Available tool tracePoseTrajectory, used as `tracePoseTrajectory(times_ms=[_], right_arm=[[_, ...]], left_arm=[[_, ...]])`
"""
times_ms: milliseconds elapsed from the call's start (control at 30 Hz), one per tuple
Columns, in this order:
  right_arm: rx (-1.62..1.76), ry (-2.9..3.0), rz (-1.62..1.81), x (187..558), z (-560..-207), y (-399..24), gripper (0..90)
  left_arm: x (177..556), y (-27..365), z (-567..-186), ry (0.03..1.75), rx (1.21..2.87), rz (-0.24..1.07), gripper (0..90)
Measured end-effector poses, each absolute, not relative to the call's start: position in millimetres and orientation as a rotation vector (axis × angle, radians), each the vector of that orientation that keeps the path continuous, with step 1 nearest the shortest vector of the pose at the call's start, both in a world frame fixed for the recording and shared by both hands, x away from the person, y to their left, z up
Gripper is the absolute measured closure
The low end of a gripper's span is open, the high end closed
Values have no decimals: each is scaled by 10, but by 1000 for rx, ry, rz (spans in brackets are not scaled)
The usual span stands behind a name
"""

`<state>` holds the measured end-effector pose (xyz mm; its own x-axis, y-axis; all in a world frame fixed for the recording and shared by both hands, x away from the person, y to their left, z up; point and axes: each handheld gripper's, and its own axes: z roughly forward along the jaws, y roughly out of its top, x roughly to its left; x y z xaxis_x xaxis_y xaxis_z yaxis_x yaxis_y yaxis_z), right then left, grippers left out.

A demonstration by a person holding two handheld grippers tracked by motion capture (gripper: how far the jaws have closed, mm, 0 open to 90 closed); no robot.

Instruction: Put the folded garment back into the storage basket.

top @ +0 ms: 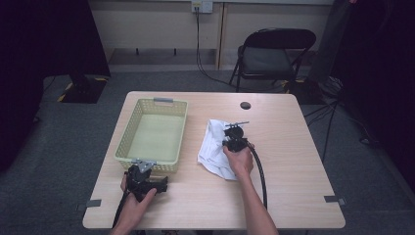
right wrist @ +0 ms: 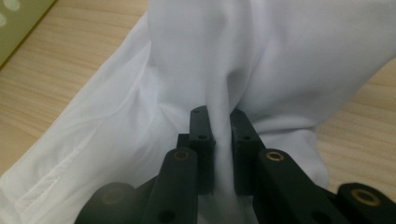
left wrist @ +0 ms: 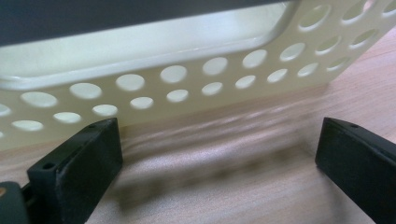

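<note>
Black jaws of the right gripper (right wrist: 220, 135) pinch a fold of the white cloth (right wrist: 261, 60) lying on the table (top: 293, 186) right of the basket (top: 152, 159), so lift slowly, while the left gripper (left wrist: 219, 168), jaws spread, waits by the basket wall.

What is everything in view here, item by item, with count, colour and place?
white cloth: one, white, crumpled on the table right of the basket, a fold pinched in the right gripper.
basket: one, pale yellow, perforated, left half of the table.
table: one, light wood, centre.
folding chair: one, black, beyond the table.
wall socket: one, white, back wall.
left gripper: black, jaws open, at the basket's near wall.
right gripper: black, shut on the cloth.
</note>
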<state>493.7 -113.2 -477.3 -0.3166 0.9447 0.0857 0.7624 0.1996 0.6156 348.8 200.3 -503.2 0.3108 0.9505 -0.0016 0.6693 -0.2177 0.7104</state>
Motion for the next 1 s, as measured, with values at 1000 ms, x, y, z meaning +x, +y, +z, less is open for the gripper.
tracePoseTrajectory(times_ms=[1000], right_arm=[[1668, 2073, 1133, 4776, -4615, -1337, 830]], left_arm=[[3488, 2003, -5032, 1430, 1972, 595, 0]])
